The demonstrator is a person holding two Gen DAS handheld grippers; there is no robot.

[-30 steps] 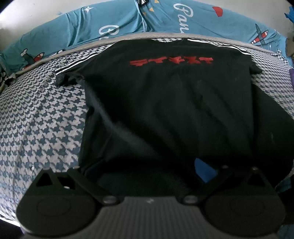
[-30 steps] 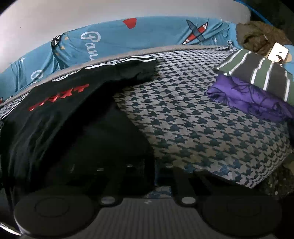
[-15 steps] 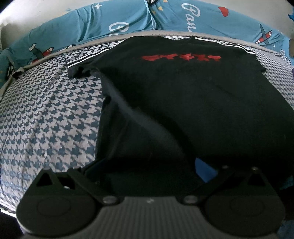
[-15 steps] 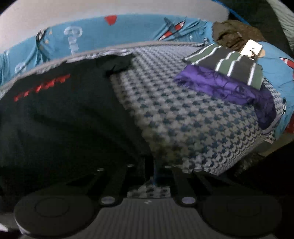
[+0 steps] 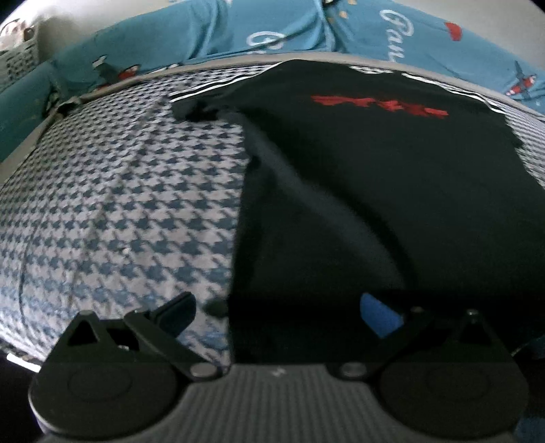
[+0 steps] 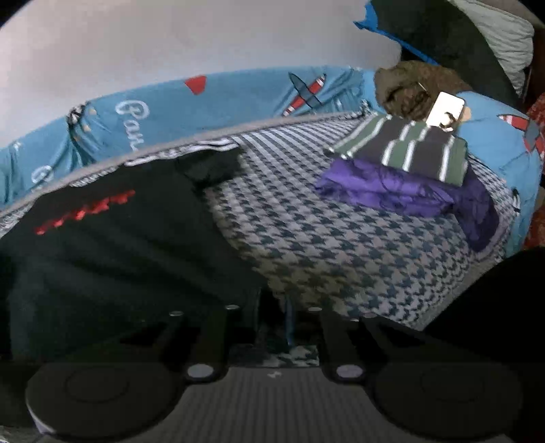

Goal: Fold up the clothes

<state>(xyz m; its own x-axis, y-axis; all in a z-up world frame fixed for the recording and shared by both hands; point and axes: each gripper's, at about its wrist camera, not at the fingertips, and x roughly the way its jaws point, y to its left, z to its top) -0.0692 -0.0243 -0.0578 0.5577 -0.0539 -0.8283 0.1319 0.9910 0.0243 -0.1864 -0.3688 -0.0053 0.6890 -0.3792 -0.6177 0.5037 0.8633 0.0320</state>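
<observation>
A black T-shirt (image 5: 374, 170) with red print lies spread on the houndstooth bed cover (image 5: 119, 204), collar towards the far side. A raised crease runs diagonally across its left half. My left gripper (image 5: 276, 310) is open at the shirt's near left corner, the hem edge lying between its wide-apart fingers. In the right wrist view the T-shirt (image 6: 119, 255) fills the left side, and its right edge runs down into my right gripper (image 6: 272, 317). That gripper is shut on the near right hem.
A folded striped garment (image 6: 408, 150) lies on a purple one (image 6: 391, 194) at the right of the bed cover (image 6: 340, 245). Behind them sits a brown bundle (image 6: 408, 88). Teal printed bedding (image 5: 272, 30) lines the far edge. A basket (image 5: 20, 61) stands far left.
The left gripper has shifted left, so more bare cover shows and the shirt sits further right. A diagonal crease has formed in the shirt. The right view has swung towards the folded pile.
</observation>
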